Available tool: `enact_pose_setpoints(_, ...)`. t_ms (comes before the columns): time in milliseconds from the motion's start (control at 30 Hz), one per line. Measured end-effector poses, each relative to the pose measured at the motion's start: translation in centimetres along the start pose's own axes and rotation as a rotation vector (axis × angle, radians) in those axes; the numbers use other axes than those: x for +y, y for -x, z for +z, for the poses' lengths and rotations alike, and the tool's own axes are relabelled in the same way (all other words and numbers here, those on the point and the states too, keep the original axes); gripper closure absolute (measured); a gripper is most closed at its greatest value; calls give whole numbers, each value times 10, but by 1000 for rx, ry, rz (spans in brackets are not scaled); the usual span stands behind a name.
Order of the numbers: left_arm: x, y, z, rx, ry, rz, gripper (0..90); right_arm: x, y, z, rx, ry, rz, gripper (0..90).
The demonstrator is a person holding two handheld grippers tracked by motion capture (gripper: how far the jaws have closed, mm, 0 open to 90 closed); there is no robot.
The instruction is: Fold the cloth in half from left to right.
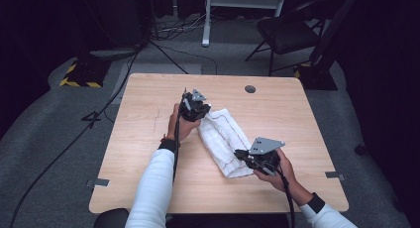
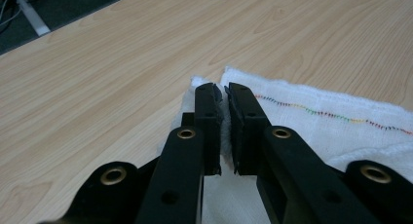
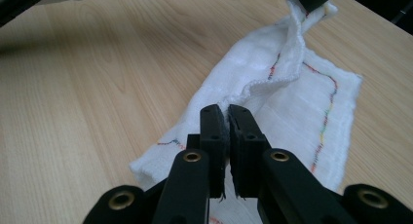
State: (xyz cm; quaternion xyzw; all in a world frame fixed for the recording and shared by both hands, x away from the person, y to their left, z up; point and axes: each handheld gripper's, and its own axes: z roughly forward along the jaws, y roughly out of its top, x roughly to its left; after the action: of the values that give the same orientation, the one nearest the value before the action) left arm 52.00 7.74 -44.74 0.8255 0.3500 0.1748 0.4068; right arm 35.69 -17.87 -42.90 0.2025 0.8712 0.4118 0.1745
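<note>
Left gripper (image 2: 225, 95) clamped on far corner of white woven cloth with rainbow-stitched border (image 1: 224, 139), fabric pinched between black pads. Right gripper (image 3: 227, 114) clenched on near edge of same cloth, fold lifted between the two. Cloth lying mid-table on light wooden tabletop (image 1: 148, 139), partly folded over itself.

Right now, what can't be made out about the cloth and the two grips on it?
- High view: where the left gripper and right gripper pinch the white cloth is too small to see.
- Left gripper view: the cloth's near part is hidden behind the jaws.
- Right gripper view: the cloth's near edge is hidden likewise.
</note>
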Motion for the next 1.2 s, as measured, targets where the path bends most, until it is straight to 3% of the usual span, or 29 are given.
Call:
enact_pose_setpoints(367, 14, 15, 21, -8, 0, 31, 836, -16, 11, -10, -32, -26, 24, 853)
enact_pose_setpoints(967, 25, 30, 53, -32, -27, 62, 836, -33, 14, -17, -54, -77, 27, 851)
enact_pose_setpoints(1200, 23, 37, 66, -6, -55, 61, 788, -42, 18, -18, -53, -106, 41, 827)
